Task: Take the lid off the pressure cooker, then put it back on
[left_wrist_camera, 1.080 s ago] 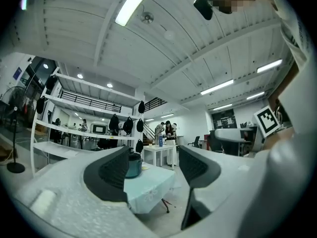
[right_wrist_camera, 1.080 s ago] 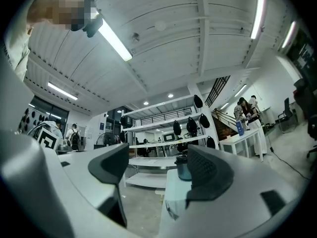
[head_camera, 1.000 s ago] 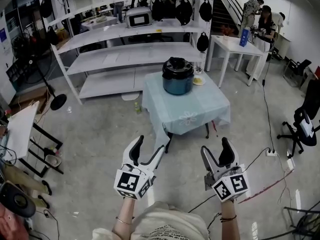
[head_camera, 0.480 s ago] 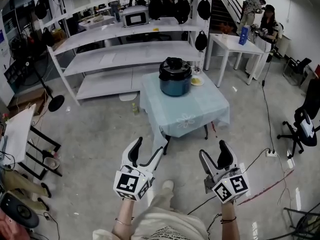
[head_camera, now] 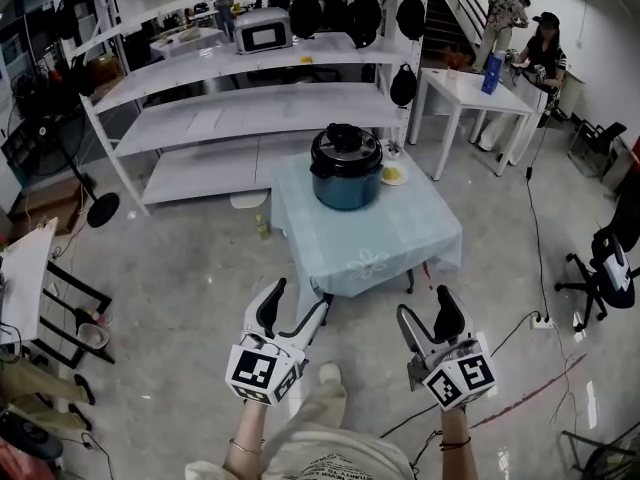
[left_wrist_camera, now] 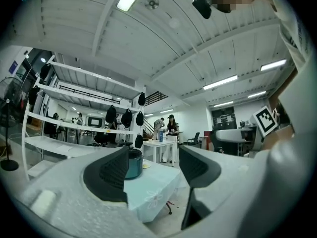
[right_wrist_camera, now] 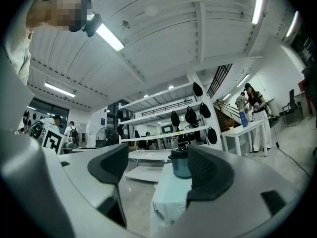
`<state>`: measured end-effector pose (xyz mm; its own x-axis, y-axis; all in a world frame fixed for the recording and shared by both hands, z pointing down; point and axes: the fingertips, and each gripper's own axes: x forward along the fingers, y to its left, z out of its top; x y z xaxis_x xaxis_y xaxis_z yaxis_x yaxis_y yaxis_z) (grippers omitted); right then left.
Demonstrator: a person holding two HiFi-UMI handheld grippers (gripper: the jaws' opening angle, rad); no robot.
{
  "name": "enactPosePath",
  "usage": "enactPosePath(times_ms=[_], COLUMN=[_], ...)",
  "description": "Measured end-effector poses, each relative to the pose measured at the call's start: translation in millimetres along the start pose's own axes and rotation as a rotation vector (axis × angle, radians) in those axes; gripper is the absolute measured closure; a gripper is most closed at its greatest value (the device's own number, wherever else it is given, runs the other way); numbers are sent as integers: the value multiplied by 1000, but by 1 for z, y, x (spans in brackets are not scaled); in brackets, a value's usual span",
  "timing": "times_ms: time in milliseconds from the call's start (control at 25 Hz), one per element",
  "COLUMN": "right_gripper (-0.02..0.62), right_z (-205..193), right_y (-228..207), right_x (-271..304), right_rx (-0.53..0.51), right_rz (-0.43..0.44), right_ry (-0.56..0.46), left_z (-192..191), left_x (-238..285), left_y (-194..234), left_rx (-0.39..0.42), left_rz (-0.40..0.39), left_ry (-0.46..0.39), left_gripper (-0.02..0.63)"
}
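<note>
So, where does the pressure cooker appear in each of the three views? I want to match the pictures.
Head view: the pressure cooker is above centre, on the far part of the table.
Left gripper view: small, below centre, seen at the inner edge of the picture's left jaw.
Right gripper view: small, below centre, at the inner edge of the picture's right jaw.
Shared landmark: the table with the pale blue cloth under it.

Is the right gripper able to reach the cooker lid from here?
Probably not: the right gripper hangs open over the floor, short of the table; the lid sits well beyond. Nothing blocks the way.
</note>
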<state>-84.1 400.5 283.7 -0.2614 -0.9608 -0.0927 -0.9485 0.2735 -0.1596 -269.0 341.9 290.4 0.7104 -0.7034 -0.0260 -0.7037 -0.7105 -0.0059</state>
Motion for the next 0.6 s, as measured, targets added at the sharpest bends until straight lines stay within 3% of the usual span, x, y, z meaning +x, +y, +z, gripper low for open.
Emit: enactPosePath(times_ms=[600], right_gripper=[238], right_z=[-8], right_y=[-93], right_x=[140], right_rx=[30], right_rz=[-10], right_ry=[54], left_z=[-14], left_x=[151], left_y=[69], left_rx=[-8], left_rz=[-41], left_ry=[54], left_gripper=[302])
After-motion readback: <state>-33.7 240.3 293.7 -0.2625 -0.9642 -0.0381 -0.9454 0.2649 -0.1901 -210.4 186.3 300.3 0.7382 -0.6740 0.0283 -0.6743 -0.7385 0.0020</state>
